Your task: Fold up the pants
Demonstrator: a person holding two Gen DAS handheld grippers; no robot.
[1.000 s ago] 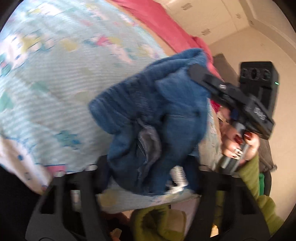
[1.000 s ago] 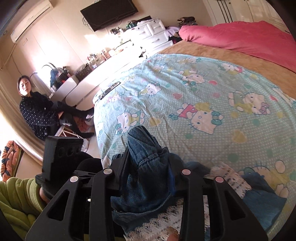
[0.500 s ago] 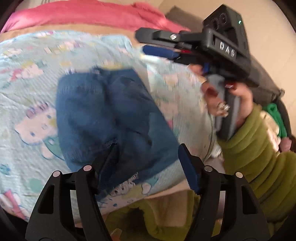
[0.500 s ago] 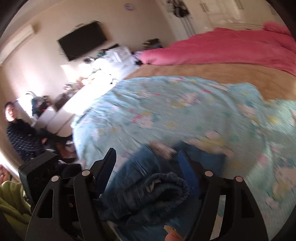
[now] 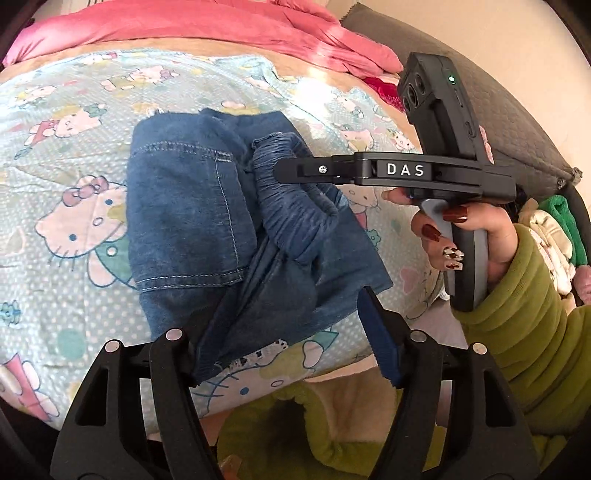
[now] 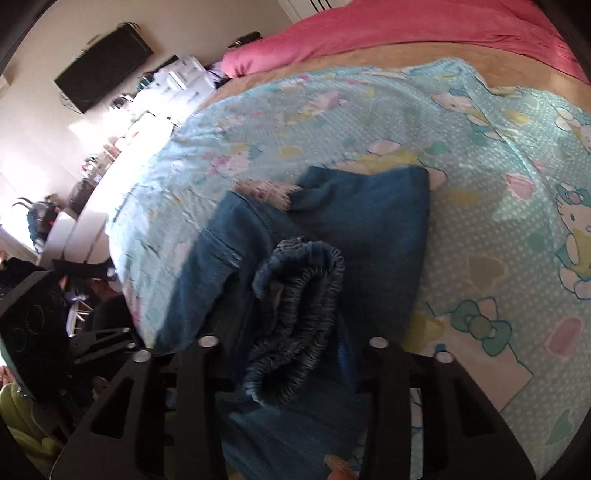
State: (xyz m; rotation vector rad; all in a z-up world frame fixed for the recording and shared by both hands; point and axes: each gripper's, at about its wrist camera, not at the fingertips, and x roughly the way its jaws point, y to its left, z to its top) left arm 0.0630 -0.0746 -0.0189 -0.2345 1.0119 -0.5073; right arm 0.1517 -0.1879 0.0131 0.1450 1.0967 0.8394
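Between both sets of tongs, the pants [image 5: 207, 236] lie bunched on the cartoon bedsheet [image 5: 70, 206].

Left tongs [image 5: 284, 332] gape wide, holding nothing; one finger touches the near hem of the denim, the other hangs clear over the sheet. Right tongs [image 6: 291, 345] reach in from the side, their tip at the gathered waistband [image 6: 299, 310], which humps up between the fingers. Whether they actually pinch it, I cannot tell. Beyond the pants, a pink blanket [image 5: 192, 26].
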